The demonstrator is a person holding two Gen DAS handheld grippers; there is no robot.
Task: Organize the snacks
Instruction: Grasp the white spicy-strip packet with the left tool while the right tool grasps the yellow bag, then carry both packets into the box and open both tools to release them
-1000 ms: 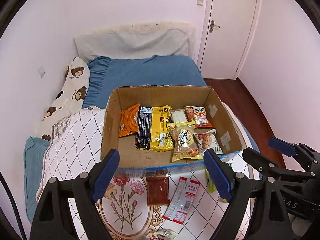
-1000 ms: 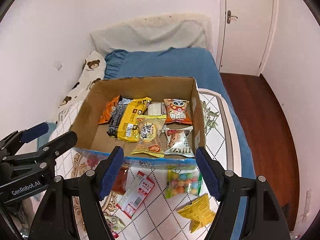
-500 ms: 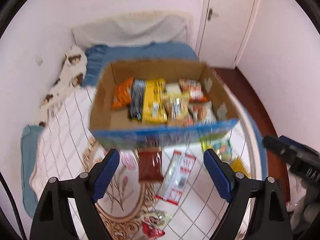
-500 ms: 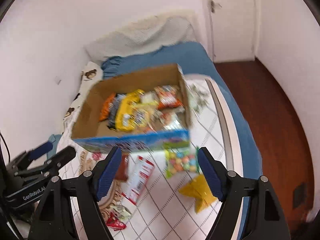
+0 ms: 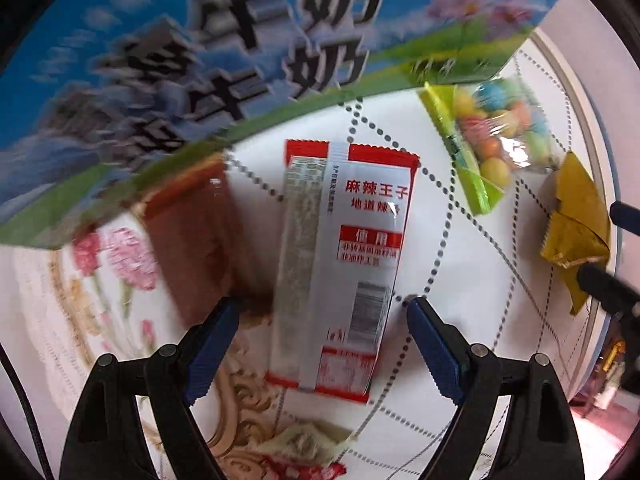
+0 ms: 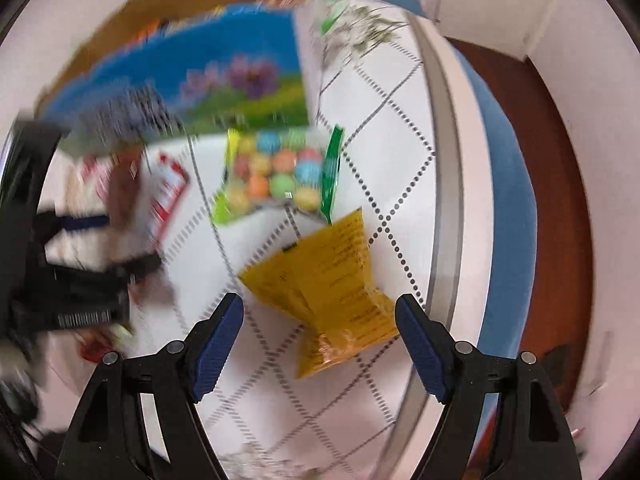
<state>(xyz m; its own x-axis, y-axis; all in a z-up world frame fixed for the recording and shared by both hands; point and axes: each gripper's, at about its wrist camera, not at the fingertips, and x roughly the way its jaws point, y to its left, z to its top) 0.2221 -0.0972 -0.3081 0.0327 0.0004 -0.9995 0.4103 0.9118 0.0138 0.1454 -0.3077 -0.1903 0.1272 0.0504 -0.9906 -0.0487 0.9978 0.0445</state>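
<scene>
White quilted bedspread (image 5: 472, 280) with dotted diamonds fills both views. Left gripper (image 5: 323, 316), jaws spread wide, straddles a red-and-white snack packet (image 5: 340, 264) lying flat, a brown packet (image 5: 200, 236) just beside it. Right gripper (image 6: 319, 314), also open, brackets a yellow packet (image 6: 332, 280). Beyond lie a bag of coloured candy balls (image 6: 276, 172) and the blue-fronted cardboard box (image 5: 200, 48).

Home bedroom: quilted floral bedspread (image 6: 372, 92) over blue bedding (image 6: 512, 184), wooden floor (image 6: 560, 160) at right, plain white walls (image 6: 592, 40).
</scene>
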